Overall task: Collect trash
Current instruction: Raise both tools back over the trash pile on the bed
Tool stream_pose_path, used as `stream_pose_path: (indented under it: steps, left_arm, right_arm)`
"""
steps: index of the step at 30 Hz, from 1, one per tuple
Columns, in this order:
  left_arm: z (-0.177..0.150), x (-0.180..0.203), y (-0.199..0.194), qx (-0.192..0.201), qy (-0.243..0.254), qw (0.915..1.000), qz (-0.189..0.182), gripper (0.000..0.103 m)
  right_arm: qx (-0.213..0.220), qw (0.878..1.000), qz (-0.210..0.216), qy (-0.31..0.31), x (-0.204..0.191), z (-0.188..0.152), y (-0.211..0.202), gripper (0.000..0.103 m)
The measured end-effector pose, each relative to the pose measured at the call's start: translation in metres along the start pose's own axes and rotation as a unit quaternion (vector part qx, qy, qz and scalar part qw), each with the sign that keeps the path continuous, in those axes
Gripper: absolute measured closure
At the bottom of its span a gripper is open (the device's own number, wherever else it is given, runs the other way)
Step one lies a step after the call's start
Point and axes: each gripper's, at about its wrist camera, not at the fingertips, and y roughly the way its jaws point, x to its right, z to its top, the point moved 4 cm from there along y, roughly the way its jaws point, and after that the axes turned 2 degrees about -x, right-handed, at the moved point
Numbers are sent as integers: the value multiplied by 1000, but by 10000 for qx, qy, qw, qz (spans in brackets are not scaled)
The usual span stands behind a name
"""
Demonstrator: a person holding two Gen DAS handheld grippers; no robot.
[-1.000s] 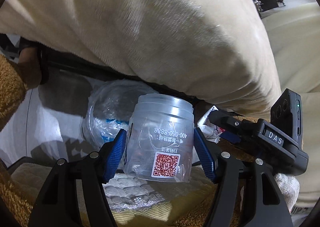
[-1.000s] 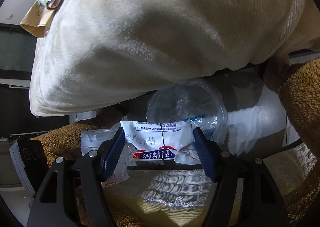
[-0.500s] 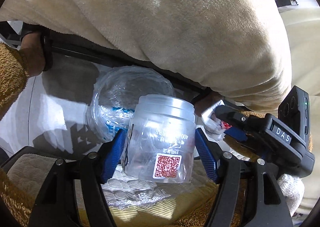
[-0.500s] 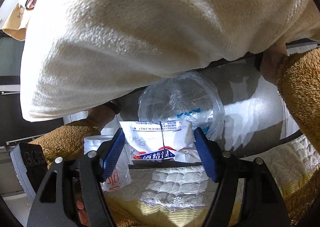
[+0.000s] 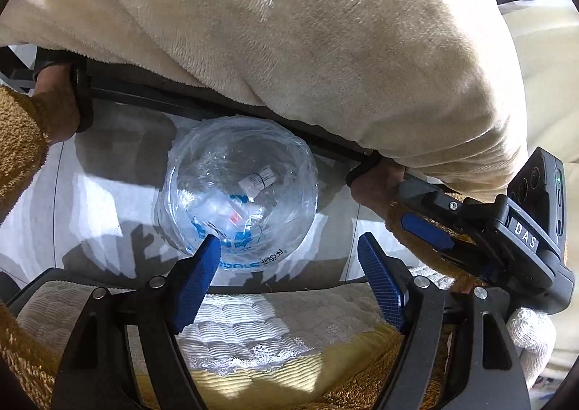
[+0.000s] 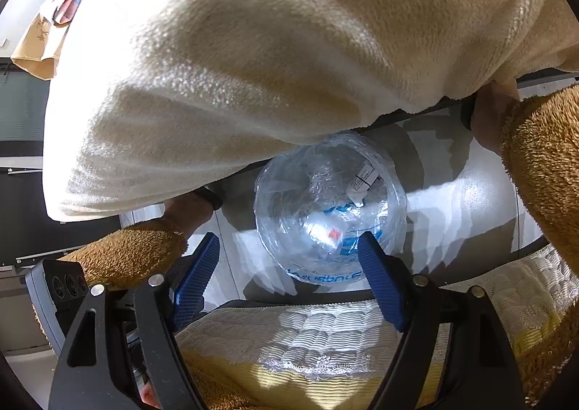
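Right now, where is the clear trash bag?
In both wrist views the clear trash bag sits open on the floor, just beyond the claw tips and under the edge of the cream blanket.

We see a clear plastic bag (image 5: 239,193) with blue print (and a small red speck inside), blue ridged pads (image 5: 197,279) on black grippers, cream fleece (image 5: 289,30), golden-brown fuzzy sleeves (image 6: 542,156), a white-and-yellow lace-edged cushion (image 5: 253,334).

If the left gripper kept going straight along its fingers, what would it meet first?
Most likely the open mouth of the clear plastic trash bag below the left gripper, whose jaws stand empty after just opening. Depth is unclear, so it might catch the bag's near rim first.
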Motion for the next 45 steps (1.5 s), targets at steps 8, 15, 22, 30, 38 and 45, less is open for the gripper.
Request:
stream_pose_path:
  steps: [8, 15, 22, 30, 38, 45]
  left_arm:
    - [-2, 7, -16, 342, 320, 9989, 36, 26]
    - [-7, 19, -32, 670, 694, 9953, 0, 26]
    - [-13, 30, -71, 1421, 1127, 9832, -194, 26]
    - [-10, 47, -117, 2288, 1762, 9574, -59, 26]
    - [22, 51, -155, 2714, 1941, 9427, -73, 26]
    - [62, 49, -180, 2912, 1856, 9384, -88, 26]
  right_arm:
    - [208, 9994, 77, -249, -5, -3, -13, 25]
    - [707, 9934, -23, -908, -20, -14, -34, 25]
    - [1621, 9677, 257, -1912, -47, -35, -75, 25]
    - [2505, 9334, 396, -2538, -69, -43, -122, 25]
    - [2799, 9105, 414, -3016, -90, -13, -151, 25]
    - [2936, 8996, 322, -3217, -105, 30, -165, 25]
